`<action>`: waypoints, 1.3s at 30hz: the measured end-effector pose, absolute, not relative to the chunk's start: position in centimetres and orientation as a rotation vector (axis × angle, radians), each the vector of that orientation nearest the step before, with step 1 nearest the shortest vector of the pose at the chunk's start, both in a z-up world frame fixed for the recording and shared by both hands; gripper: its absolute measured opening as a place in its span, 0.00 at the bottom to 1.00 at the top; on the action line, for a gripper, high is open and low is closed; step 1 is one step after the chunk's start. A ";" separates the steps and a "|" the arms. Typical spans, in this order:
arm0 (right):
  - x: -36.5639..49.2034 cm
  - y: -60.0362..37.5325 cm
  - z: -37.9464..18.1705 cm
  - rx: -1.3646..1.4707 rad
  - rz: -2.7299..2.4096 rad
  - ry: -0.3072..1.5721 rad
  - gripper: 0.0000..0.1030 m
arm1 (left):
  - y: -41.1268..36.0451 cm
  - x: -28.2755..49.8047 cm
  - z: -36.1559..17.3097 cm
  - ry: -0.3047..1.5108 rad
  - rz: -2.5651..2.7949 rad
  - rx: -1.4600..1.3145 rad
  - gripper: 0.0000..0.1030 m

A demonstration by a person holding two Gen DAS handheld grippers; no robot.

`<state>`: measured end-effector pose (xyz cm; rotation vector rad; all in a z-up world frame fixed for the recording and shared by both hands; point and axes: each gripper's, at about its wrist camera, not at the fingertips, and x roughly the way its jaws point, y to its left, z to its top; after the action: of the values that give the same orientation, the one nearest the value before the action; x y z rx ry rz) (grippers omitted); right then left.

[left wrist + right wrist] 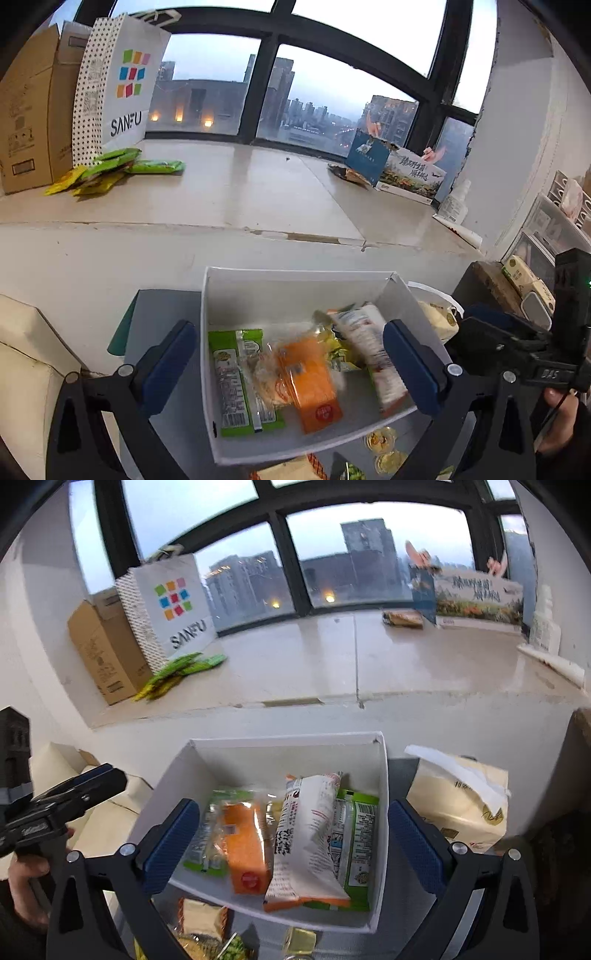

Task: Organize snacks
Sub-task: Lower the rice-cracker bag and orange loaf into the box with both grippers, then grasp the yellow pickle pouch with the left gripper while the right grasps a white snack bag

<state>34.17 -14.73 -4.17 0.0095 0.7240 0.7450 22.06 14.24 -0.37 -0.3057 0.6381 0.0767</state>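
A white open box (pixel 295 291) (pixel 280 749) stands on a grey table and holds several snack packs: a green pack (pixel 236 380) (pixel 356 849), an orange pack (pixel 312 384) (pixel 243 845) and a white-and-orange bag (pixel 373 354) (pixel 306 845). My left gripper (pixel 291 369) is open and empty above the box. My right gripper (pixel 293 845) is open and empty above the box; it also shows at the right of the left wrist view (pixel 517 339). Loose snacks lie in front of the box (pixel 201 919) (pixel 380 441).
A cream tissue pack (pixel 461 805) stands right of the box. On the window sill are a SANFU paper bag (pixel 118 85) (pixel 166 613), a cardboard box (pixel 29 110), green and yellow snack packs (pixel 110 170) (pixel 177 672) and printed boxes (pixel 402 173).
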 end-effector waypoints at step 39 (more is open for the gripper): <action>15.3 -25.5 -10.4 -0.011 0.902 0.705 1.00 | 14.5 7.3 -17.4 0.962 0.585 -0.612 1.00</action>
<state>15.33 -25.48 -10.41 -0.0108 0.7049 0.9018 7.25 14.52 -17.40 -0.6123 0.9618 0.5847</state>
